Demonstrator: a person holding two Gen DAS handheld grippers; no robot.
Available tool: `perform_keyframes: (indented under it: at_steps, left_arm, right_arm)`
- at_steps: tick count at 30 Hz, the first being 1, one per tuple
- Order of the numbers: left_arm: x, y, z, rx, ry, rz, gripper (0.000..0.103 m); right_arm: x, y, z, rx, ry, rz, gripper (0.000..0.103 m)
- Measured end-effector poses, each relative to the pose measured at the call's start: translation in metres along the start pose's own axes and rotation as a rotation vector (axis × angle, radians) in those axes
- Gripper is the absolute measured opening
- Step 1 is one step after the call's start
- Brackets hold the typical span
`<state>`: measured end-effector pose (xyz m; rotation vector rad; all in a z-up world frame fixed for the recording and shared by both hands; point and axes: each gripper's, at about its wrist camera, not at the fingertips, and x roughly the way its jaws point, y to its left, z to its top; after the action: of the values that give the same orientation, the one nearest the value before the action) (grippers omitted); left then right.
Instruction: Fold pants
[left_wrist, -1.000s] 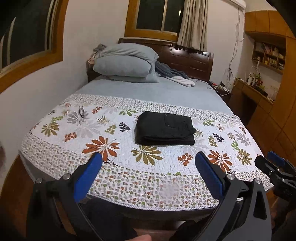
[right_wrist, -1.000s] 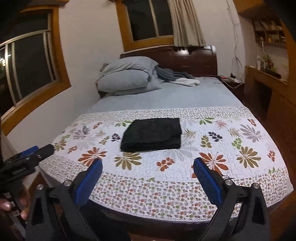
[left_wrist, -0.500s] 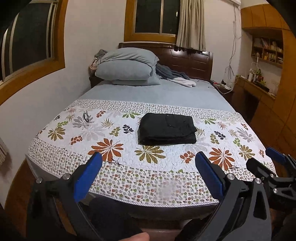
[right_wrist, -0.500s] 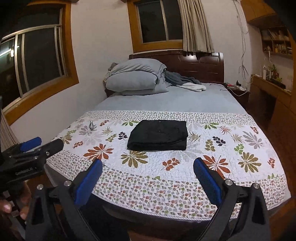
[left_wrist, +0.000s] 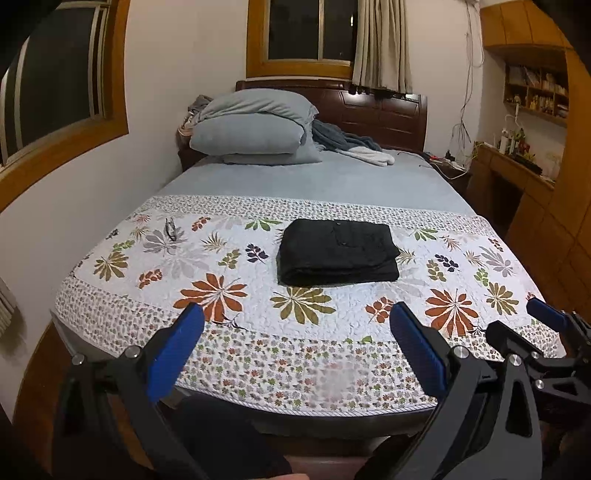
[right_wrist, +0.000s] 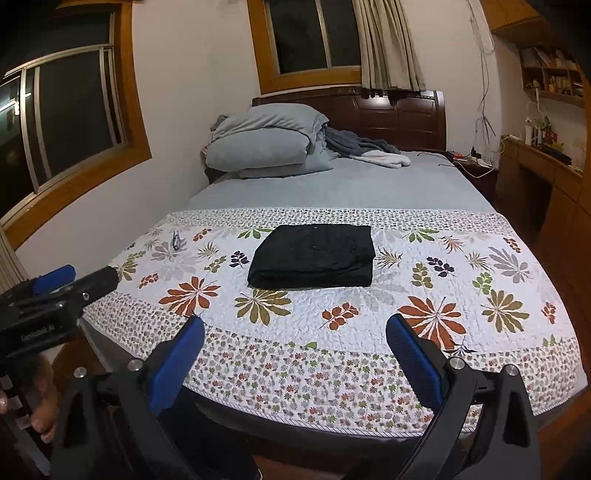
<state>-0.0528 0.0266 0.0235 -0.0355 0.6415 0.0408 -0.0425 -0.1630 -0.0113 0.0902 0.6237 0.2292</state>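
Bed (left_wrist: 306, 181): fills both views, headboard at 12 o'clock, foot nearest the cameras. Grey sheet bare on the far half.

Quilt (left_wrist: 221, 306): floral, spread over the near half; likely laid as a flat, clean surface to fold on.

Pillows (left_wrist: 251, 129): stacked at 11 o'clock by the headboard, with loose blankets just beside them at 12. Well apart from the work area.

Pants (left_wrist: 338, 253): black, a compact rectangle in several layers, lying on the quilt about mid-width, toward 12 o'clock from both claws. Edges look squared and nothing trails out. Judged: folding done, or all but done.

Left gripper (left_wrist: 295, 345): fingers wide apart, nothing between them, held off the foot of the bed, well apart from the pants.

Right gripper (right_wrist: 295, 349): same, fingers spread and bare, at the foot, clear of the cloth. Each claw shows at the edge of the other's view, so they sit side by side. Judged: both stand off because no grip is needed now.

Glasses (left_wrist: 170, 229): small, on the quilt at 10 o'clock from the pants, out of the way.
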Motion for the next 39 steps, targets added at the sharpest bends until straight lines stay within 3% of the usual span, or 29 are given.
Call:
perform_keyframes:
  at_steps: [21,39]
  left_arm:
    - [0.030,0.004,0.001,-0.041,0.049,-0.033,0.100]
    - [0.021,0.002,0.001,-0.037,0.004,-0.038,0.100]
  right_arm:
    - [0.026,0.004,0.005,-0.015,0.034,0.014,0.099]
    - [0.026,0.004,0.006,-0.016,0.030,0.014,0.099]
